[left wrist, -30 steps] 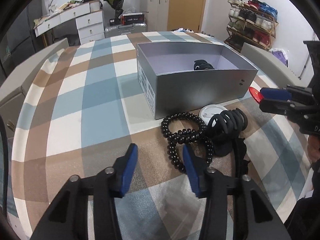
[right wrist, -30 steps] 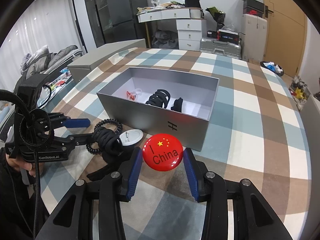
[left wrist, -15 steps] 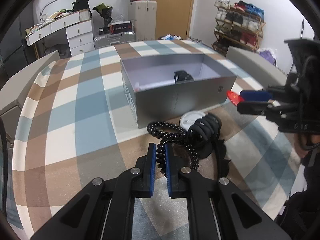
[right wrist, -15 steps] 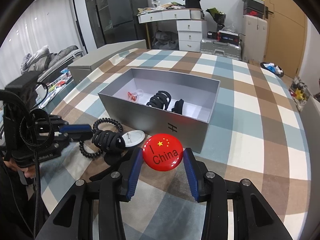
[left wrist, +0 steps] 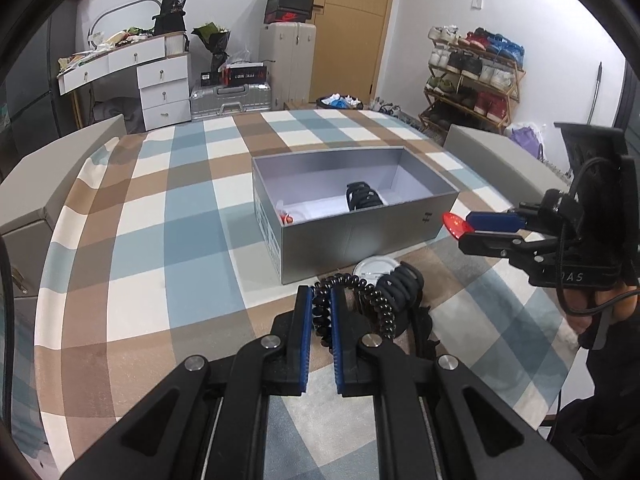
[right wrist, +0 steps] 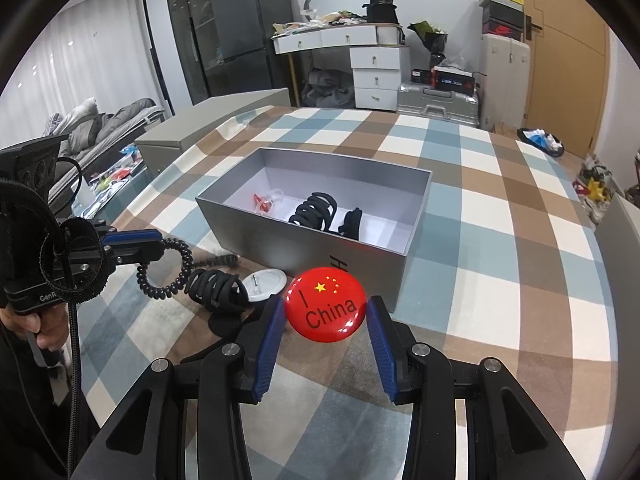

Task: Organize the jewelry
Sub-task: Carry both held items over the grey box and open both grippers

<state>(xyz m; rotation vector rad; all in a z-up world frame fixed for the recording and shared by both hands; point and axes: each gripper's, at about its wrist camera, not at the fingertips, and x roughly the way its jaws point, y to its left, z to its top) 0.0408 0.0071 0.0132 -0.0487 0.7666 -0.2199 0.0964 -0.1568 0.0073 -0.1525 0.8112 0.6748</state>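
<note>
Dangling spiral hair tie (right wrist: 170, 270) from left gripper (right wrist: 158, 240), loop hanging downward

A white drawer desk (left wrist: 160, 80) stands beyond the checked table (left wrist: 160, 220), near a silver suitcase (left wrist: 230, 98), a shoe rack (left wrist: 476, 76) and a wooden door (left wrist: 352, 28).

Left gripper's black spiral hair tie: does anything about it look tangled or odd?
Yes. The black spiral hair tie pinched in the left gripper looks snagged on the black claw hair clip, which still rests on the checked tablecloth.
</note>
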